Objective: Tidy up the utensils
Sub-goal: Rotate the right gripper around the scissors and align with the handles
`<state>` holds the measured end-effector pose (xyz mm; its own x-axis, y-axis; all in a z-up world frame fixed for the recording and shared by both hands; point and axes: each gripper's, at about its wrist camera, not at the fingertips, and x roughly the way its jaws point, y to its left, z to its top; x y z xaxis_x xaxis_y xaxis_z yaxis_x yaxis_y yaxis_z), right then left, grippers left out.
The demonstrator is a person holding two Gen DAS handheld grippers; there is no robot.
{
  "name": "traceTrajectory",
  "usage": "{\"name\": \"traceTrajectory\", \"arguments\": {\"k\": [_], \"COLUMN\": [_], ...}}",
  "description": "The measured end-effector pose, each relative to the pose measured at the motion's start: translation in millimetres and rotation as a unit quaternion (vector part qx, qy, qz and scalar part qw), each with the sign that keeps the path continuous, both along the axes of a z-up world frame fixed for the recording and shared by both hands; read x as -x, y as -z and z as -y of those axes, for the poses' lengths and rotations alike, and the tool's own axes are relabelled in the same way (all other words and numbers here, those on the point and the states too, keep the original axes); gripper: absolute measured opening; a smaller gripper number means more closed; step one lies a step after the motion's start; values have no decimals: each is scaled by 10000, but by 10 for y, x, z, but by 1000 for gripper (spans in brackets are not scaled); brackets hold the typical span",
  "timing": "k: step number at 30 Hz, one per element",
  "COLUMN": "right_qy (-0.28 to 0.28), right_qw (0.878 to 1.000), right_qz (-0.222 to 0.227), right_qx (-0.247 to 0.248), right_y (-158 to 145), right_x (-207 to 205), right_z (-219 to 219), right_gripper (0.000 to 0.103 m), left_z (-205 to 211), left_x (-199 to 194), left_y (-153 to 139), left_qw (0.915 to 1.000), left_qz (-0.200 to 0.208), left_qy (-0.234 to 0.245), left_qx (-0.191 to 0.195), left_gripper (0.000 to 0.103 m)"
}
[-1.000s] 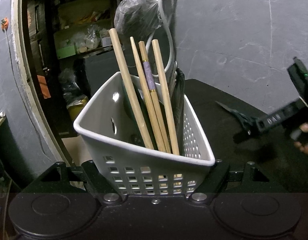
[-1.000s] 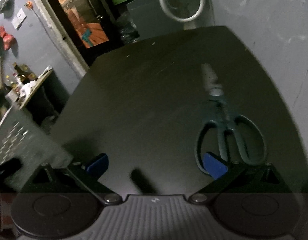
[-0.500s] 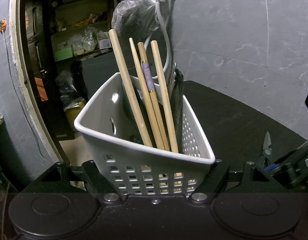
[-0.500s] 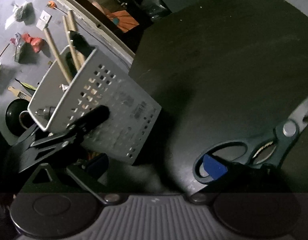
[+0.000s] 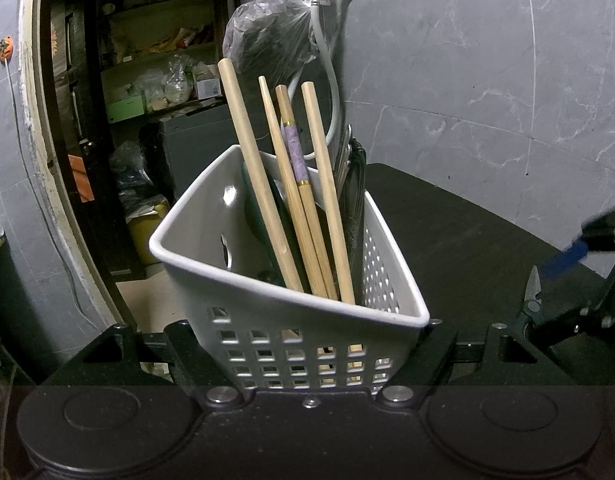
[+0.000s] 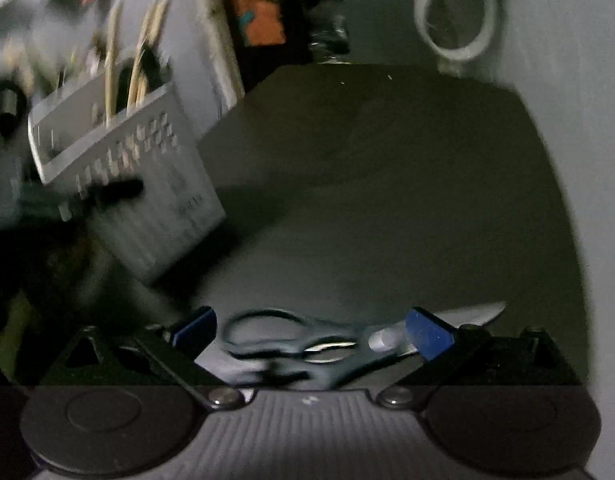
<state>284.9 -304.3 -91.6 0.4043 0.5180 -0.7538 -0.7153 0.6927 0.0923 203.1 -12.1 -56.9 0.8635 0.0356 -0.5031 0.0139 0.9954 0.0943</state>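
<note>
left claw (image 5: 311, 334): pinching the near wall of the white perforated plastic basket (image 5: 227, 264), basket tilted, held over the counter's left edge
basket contents: 4 pale round wooden sticks (image 5: 327, 200) standing up, 1 with a purple band and gold rings; dark flat utensils behind them, type unclear
right claw (image 6: 311, 330): blue pads spread wide, dark-handled steel scissors (image 6: 291, 344) lying crosswise between them; contact with the pads unclear through blur
scissors, left view: blade tip (image 5: 531, 288) shows at the right edge, above the counter, well apart from the basket
counter (image 6: 387, 200): matte black, flat, bare middle
in the way: basket wall fills the left view's centre
room: grey marbled wall (image 5: 487, 80), tap with grey hose (image 5: 327, 40), black bag in clear plastic (image 5: 267, 48), cluttered shelves (image 5: 155, 80) through a doorway on the left
</note>
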Motion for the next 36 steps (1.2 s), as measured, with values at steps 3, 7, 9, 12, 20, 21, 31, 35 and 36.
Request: {"name": "traceTrajectory", "arguments": {"k": [3,7,9,12,20,21,31,35,36], "right_qy": [-714,-1671,-1985,-2283,-1235,-816,-352,-864,-1013], "right_qw": [9893,9709,9622,9514,9845,9907,9978,9926,9903], "right_qz": [856,921,976,1045,422,339,500,668,702], "right_qx": [939,1447,1586,1785,1173,1030,268,529,638], "right_y": [33,76,87,128,247,250,69,80,101], "right_x": [95,123,137,150,-153,-212,8,196,235], "right_z": [-121,-243,-279,-323,-385,-372,-282,-442,-472], "right_gripper": [103,103,103,103,103,103,101,93,85], "left_z": [0,2,8,12,20,23,23,23,24], "left_x": [-4,-2,0,2,3,8,10,10,11], "left_y": [-1,-1,-1,-2,-7,-10,-13,-13,-13], "left_qw": [10000,10000,10000,10000,10000,10000,10000,10000,10000], "left_qz": [-2,-6,-6,-7,-10,-11,-7,-11,-12], "left_qy": [-9,-15,-20,-31,-38,-38,-37,-40,-39], "left_qx": [-1,1,2,4,2,3,5,4,3], "left_gripper": [78,78,78,78,78,78,78,78,78]}}
